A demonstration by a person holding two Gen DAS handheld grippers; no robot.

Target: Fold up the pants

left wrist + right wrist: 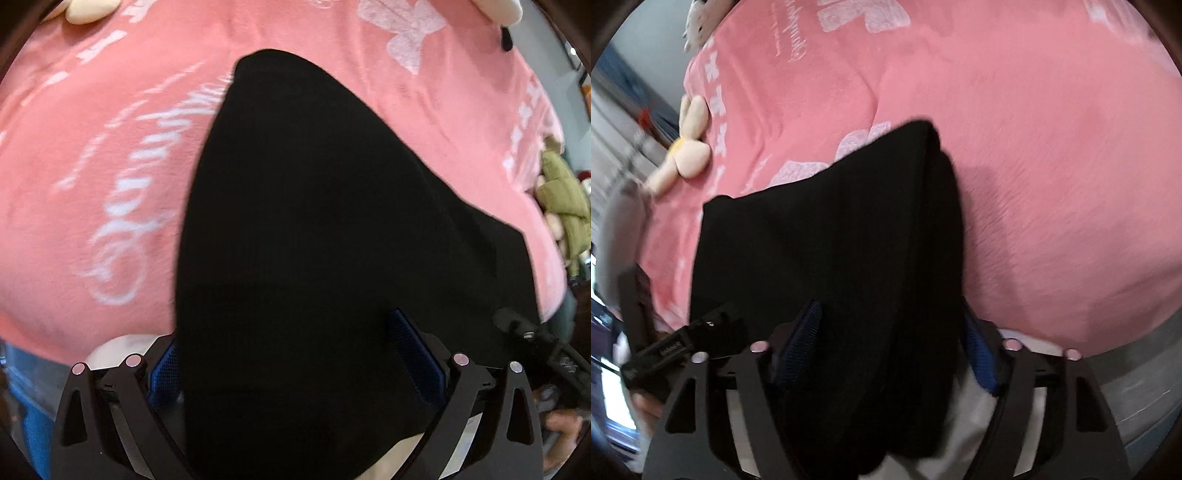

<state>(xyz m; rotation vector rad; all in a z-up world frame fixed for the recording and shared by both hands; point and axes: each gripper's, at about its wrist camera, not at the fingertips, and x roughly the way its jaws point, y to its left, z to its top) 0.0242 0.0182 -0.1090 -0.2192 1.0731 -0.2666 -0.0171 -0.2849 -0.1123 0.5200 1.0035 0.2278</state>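
**Black pants draped between two grippers above a pink blanket**

Black, finely ribbed fabric fills the middle of both views: the pants (314, 240), folded into a thick layered bundle, hang over a pink blanket (92, 147) printed with white script and bow shapes. In the left wrist view the pants rise from between the fingers to a rounded point over the blanket. In the right wrist view the pants (831, 240) show stacked folded edges along their right side and throw a shadow on the blanket just beside them.

The left gripper (295, 354) has its blue-padded fingers (413, 350) set wide, one on each side of the pants; whether the pads press the cloth or only flank it cannot be told. The right gripper (890, 343) likewise has the pants between its blue pads (801, 339). Its right pad stands clear of the cloth, so its fingers are parted rather than clamped.

Near the blanket's far edge lies a cream plush toy (689, 155) with long ears. Off the blanket's side in the left wrist view sits an olive-green padded item (561, 206). Part of the other handheld rig (683, 339) shows at the pants' lower left in the right wrist view.
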